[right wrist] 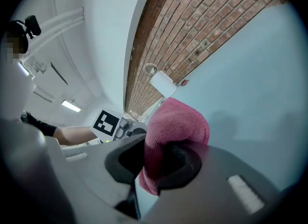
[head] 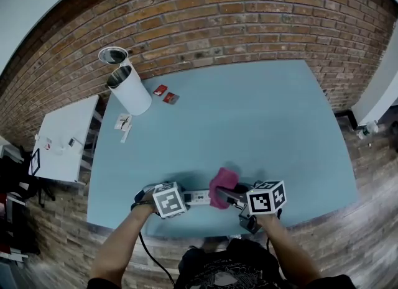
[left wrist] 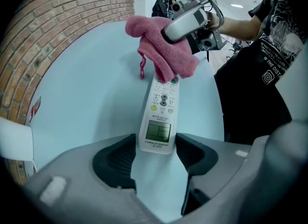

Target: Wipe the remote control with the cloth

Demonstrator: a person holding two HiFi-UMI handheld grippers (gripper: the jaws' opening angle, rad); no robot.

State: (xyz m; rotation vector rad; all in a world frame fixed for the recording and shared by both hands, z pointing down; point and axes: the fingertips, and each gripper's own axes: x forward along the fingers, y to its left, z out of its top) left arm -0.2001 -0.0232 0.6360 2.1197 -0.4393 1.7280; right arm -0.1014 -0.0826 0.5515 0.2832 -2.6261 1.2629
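- The remote (left wrist: 160,117) lies flat on the blue table (head: 249,114), near its front edge, buttons up.
- The left gripper (left wrist: 156,153) points steeply down. Its jaws stand wide, with one pad against each long side of the remote's display end, clamping it.
- The right gripper (right wrist: 156,163) is held nearly level on the person's right, its jaws closed on a bunched pink cloth (right wrist: 178,122).
- The cloth rests on the remote's far end and covers the top buttons.
- A white bin (head: 127,89) stands well apart, near the table's far left corner, by the brick wall (head: 217,14).
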